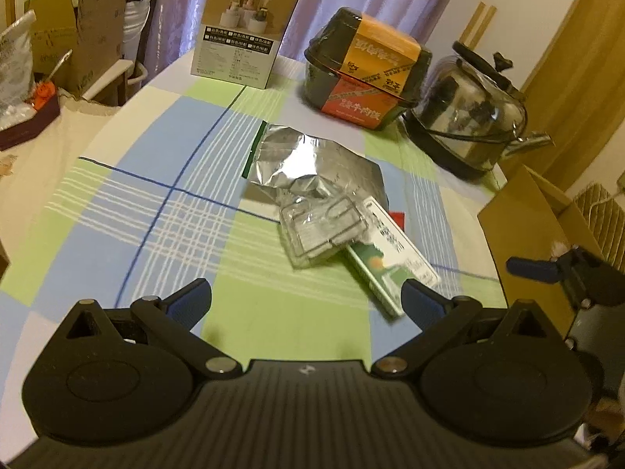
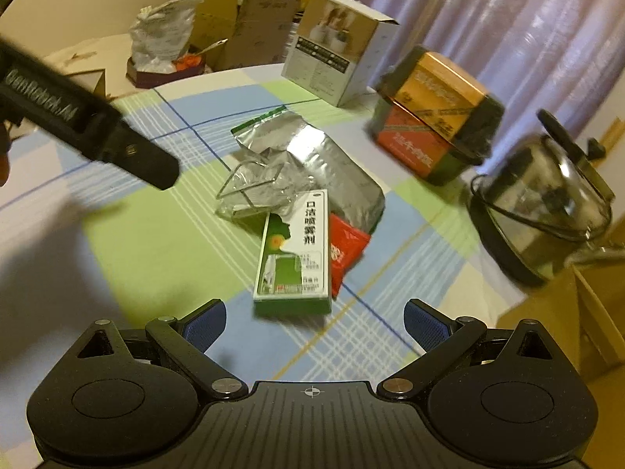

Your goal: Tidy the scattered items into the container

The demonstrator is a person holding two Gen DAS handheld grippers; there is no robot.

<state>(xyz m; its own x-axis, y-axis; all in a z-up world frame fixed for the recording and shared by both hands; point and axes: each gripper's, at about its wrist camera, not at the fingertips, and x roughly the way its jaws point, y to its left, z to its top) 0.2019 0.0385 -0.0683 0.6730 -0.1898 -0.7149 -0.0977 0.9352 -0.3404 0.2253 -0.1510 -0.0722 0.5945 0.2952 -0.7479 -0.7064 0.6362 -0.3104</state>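
Both tools empty, fingers apart: left tool, right tool hovering over worktop. Green spray box at 12 o'clock of right tool, overlapping red packet, clear blister, foil bag; cardboard container at 3 o'clock. Risk: closing on the box drags the overlapped pieces, or slick foil slips

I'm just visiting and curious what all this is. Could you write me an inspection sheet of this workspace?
Surface: table under a checked cloth.
Job's things: green and white box, red packet, clear plastic packaging and foil bag piled mid-table; cardboard box at the table's right edge.
Clutter: white carton, wrapped food bowl, steel kettle.
Grippers: left gripper and right gripper open, empty.
Cables: dark cord around the kettle's base.
Surroundings: curtain, stacked cartons and bags behind.
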